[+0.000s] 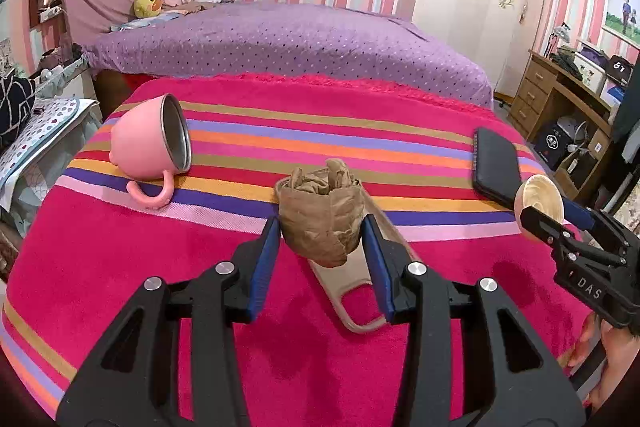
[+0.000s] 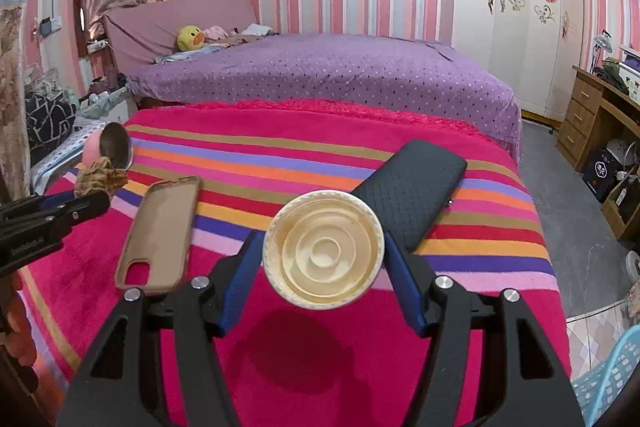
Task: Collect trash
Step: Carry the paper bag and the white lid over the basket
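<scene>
Left gripper (image 1: 322, 227): its blue pads are clamped on a crumpled brown paper wad (image 1: 320, 215), held above the pink striped blanket (image 1: 320, 131). Right gripper (image 2: 323, 259): a cream ribbed paper cup (image 2: 323, 250) is gripped between its pads, mouth toward the camera. In the right wrist view, a beige phone case (image 2: 160, 231) is seen at 9 o'clock of the cup and a black textured wallet (image 2: 416, 191) at 2 o'clock. A tipped pink metal-lined mug (image 1: 154, 143) lies at 10 o'clock of the wad.

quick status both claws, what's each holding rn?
Left claw: closed on the crumpled brown paper, lifted above the phone case.
Right claw: closed on the paper cup, held above the blanket.
</scene>
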`<state>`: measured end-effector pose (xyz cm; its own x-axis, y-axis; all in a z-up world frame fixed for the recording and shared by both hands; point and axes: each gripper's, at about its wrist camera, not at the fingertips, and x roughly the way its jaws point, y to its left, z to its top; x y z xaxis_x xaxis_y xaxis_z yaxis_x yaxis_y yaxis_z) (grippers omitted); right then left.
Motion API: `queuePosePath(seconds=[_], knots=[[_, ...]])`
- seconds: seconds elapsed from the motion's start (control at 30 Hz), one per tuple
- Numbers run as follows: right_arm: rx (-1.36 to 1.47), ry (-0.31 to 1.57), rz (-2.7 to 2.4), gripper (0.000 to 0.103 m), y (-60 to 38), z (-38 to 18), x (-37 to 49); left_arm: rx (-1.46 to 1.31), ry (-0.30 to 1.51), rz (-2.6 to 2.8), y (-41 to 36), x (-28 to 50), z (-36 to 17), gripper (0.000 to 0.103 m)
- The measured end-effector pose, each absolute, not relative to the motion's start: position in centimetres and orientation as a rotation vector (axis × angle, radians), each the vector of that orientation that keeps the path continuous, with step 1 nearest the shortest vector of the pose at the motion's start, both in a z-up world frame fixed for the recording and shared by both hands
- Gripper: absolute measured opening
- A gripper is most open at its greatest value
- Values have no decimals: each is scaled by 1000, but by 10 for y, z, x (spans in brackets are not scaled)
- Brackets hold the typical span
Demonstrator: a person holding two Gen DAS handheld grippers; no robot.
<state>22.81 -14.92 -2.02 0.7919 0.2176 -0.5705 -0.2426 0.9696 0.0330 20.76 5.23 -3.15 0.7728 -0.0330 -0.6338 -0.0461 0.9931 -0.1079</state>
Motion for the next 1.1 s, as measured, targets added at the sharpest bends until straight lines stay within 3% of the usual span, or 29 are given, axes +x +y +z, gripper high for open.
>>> queuePosePath(seconds=[0.47,0.87,1.1], knots=[[-3,538,142,62,-277,34,138,-123,621,-99,-40,156,-4,41],[28,550,-167,62,-456,25,43,-67,663,-375,-221,124,-18,41],[66,564,-266,62,-514,4,17,14,691,-517,-323,103,-37,41]])
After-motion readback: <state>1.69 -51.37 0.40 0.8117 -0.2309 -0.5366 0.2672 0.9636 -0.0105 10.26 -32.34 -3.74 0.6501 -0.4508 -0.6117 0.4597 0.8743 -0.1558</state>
